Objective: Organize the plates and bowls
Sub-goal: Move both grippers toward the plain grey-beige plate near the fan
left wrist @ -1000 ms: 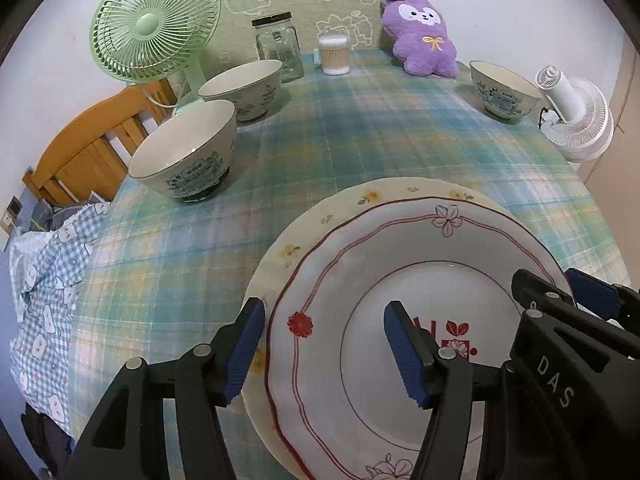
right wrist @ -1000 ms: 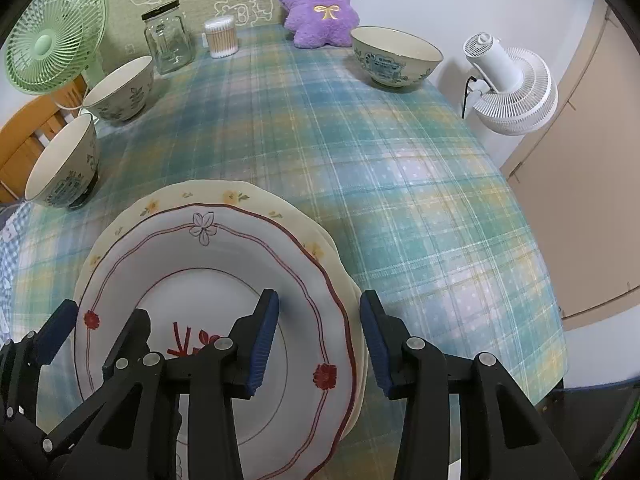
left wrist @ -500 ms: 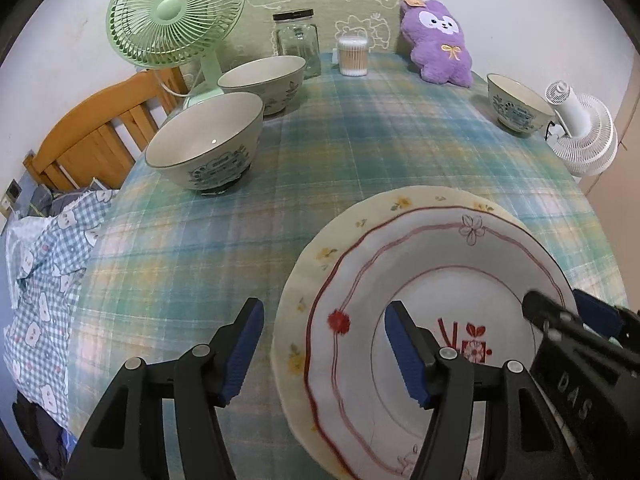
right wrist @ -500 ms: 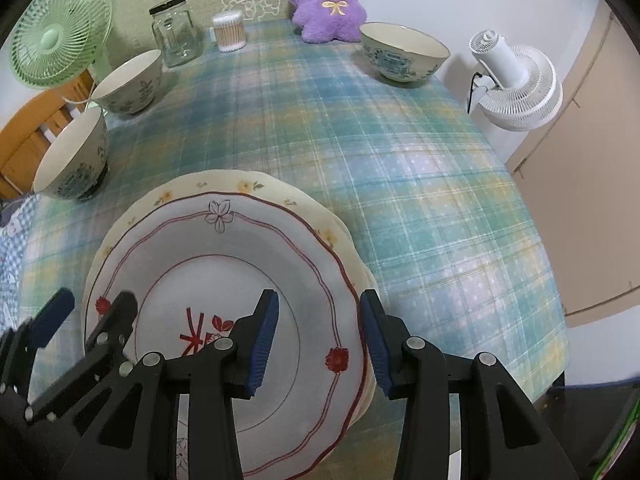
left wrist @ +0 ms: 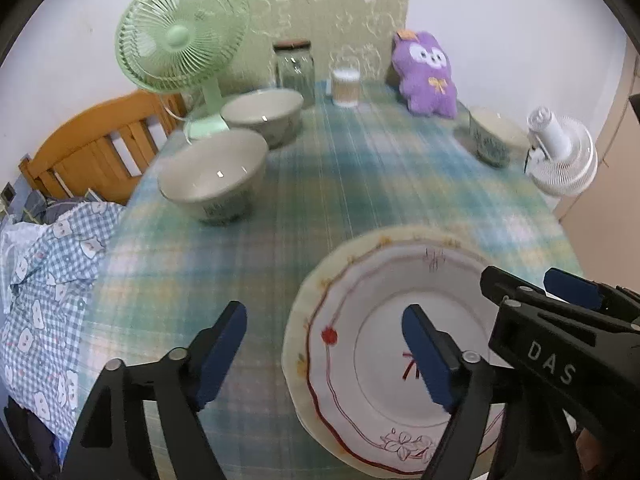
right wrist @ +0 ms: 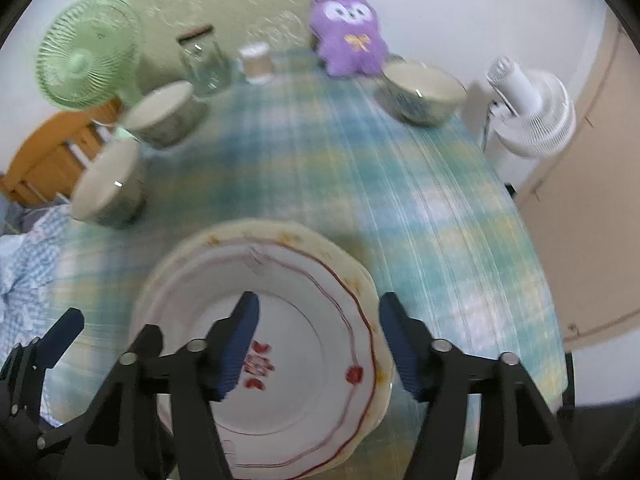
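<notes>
While both views blur, red-rimmed plate [right wrist: 288, 392] apparently atop cream plate [right wrist: 356, 268] (stacked), left gripper [left wrist: 324, 350] agape at its rim, right gripper [right wrist: 318, 346] agape, empty, above it.

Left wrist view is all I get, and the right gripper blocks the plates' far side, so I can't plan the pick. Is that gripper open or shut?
Observer: Open. The right gripper holds nothing; one finger is over the red-rimmed plate, the other outside its right rim.
Operator: Is anything under that plate there?
Observer: Yes, the cream plate underneath sticks out past it on the right.
Operator: Is anything in the bowl by the white fan?
Observer: The bowl looks empty, though it is blurred.
</notes>
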Tool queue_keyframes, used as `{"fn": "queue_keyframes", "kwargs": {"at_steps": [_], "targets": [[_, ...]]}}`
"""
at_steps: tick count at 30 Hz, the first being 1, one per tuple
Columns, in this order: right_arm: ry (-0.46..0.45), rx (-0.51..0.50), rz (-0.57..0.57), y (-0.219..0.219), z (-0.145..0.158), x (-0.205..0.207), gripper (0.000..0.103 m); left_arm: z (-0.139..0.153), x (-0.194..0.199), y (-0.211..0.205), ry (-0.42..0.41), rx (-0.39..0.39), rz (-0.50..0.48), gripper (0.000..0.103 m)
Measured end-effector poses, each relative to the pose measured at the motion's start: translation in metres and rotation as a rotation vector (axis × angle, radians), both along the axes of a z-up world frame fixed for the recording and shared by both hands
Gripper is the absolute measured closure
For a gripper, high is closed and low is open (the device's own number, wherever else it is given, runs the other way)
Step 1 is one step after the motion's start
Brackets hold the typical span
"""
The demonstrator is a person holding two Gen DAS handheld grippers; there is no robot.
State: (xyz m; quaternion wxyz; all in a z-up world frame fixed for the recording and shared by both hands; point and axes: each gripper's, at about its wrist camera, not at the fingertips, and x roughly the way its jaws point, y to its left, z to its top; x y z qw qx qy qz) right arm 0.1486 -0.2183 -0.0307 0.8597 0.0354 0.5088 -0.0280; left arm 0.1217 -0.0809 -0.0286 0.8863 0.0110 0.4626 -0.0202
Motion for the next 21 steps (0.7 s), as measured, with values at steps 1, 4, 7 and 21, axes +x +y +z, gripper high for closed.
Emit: {"fn": "queue_keyframes", "kwargs": {"at_steps": [1, 4, 7, 21], "targets": [[-0.007, 0.004, 0.015, 0.002, 0.006, 0.002, 0.035, 0.005, 0.001, 0.002, -0.006, -0.008, 0.010, 0.017], [-0.033, 0.030, 0.057, 0.007, 0.024, 0.009, 0.035, 0.021, 0.005, 0.010, -0.034, -0.025, 0.051, 0.012], [-0.064, 0.058, 0.111, 0.017, 0.040, 0.014, 0.035, 0.034, 0.008, 0.018, -0.066, -0.031, 0.089, 0.009], [-0.140, 0.024, 0.175, 0.097, 0.064, 0.058, 0.035, 0.049, 0.051, 0.097, -0.097, 0.004, 0.155, 0.011]]}}
